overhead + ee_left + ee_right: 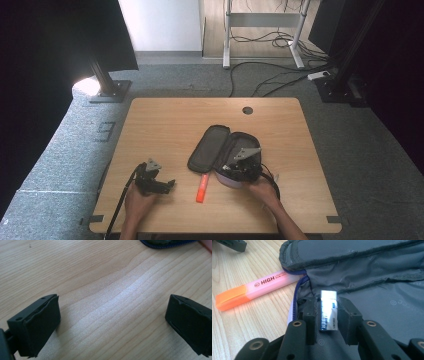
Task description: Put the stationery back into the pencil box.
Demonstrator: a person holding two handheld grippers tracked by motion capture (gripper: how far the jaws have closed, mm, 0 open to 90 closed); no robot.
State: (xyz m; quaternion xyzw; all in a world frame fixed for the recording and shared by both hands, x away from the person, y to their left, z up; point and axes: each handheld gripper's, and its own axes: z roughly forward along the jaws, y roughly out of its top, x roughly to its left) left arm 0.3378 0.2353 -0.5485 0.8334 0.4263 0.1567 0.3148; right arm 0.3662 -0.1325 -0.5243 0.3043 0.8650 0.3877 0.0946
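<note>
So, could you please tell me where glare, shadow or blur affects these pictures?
High view: a bright light patch on the floor at upper left, dark curtains at both sides. Left gripper view: a pale sheen on the table, with its jaws soft-edged. Right gripper view: the eraser and the highlighter read sharply, while the pencil case lining is dim.

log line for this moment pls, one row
right gripper: eraser between jaws, inside open pencil case | left gripper: open, empty, over table | highlighter: on table beside case
</note>
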